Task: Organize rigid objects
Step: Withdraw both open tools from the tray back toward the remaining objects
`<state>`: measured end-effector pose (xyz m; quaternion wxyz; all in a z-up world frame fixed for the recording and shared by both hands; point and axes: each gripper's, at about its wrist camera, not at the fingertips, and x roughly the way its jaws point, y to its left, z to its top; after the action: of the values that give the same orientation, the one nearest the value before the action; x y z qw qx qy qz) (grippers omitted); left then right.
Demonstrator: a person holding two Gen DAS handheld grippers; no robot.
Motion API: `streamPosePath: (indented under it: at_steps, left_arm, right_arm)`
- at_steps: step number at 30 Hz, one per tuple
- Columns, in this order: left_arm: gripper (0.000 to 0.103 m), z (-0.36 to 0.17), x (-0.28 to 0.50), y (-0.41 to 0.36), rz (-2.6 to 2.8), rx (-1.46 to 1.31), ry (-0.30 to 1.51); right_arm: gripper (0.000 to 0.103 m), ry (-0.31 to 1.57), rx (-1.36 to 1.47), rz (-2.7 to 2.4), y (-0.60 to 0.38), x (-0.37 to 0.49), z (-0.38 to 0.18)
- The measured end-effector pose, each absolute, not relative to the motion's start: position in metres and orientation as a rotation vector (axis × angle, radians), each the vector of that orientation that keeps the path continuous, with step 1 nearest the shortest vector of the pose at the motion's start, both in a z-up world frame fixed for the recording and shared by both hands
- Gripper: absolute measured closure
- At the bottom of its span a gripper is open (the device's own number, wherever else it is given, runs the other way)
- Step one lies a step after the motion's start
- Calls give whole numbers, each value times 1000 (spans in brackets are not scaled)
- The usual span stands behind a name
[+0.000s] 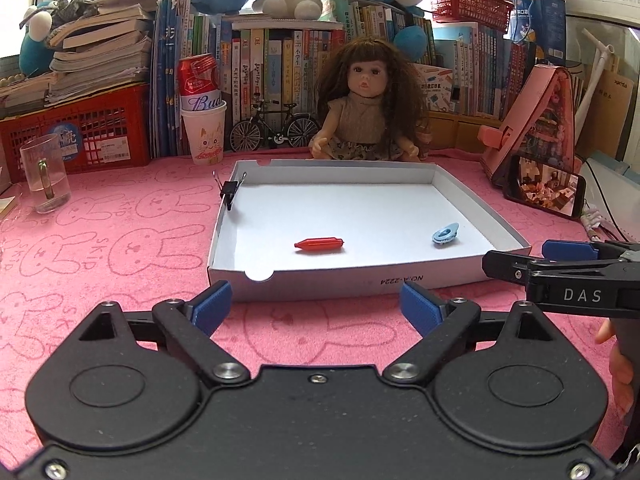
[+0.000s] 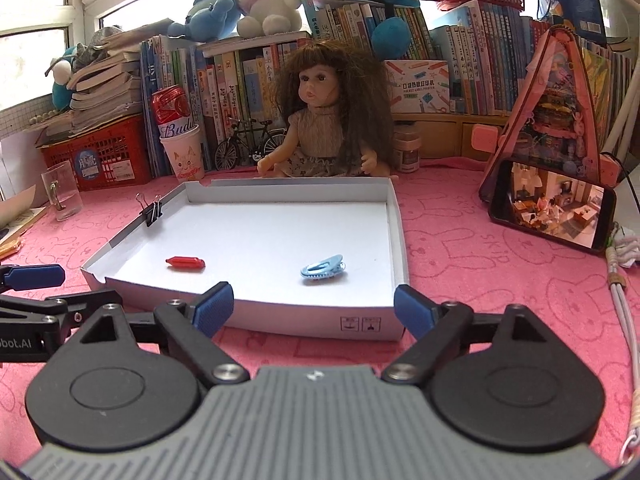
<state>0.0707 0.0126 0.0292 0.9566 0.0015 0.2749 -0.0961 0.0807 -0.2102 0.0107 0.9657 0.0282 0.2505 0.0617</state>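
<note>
A shallow white cardboard tray (image 1: 360, 280) (image 2: 280, 322) lies on the pink cloth. Inside it lie a small red capsule-shaped piece (image 1: 319, 244) (image 2: 185, 262) and a light blue hair clip (image 1: 445, 235) (image 2: 323, 267). A black binder clip (image 1: 230, 192) (image 2: 151, 211) is clamped on the tray's left wall. My left gripper (image 1: 316, 306) is open and empty, just in front of the tray's near wall. My right gripper (image 2: 313, 308) is open and empty, also in front of the near wall; it shows in the left wrist view (image 1: 560, 264) at the tray's right corner.
A doll (image 1: 366, 100) (image 2: 324, 116) sits behind the tray. A phone (image 1: 544, 190) (image 2: 550, 204) leans on a pink toy house at the right. A glass mug (image 1: 44, 178), a paper cup holding a can (image 1: 202, 120), a model bicycle (image 1: 274, 128), a red crate (image 1: 80, 132) and books stand at the back.
</note>
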Motion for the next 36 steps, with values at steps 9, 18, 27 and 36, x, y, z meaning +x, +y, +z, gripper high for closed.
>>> streamPosePath:
  at_steps: [9, 18, 27, 36]
  left_arm:
    - [13, 15, 44, 15, -198, 19, 523]
    - [13, 7, 25, 19, -204, 22, 496]
    - [13, -2, 10, 32, -174, -42, 492]
    - [16, -6, -10, 50, -139, -62, 488]
  right_arm:
    - [6, 511, 77, 126, -212, 48, -14]
    - [5, 473, 69, 115, -210, 29, -18]
    - [5, 435, 7, 97, -204, 10, -21]
    - [5, 366, -66, 63, -208, -14, -22]
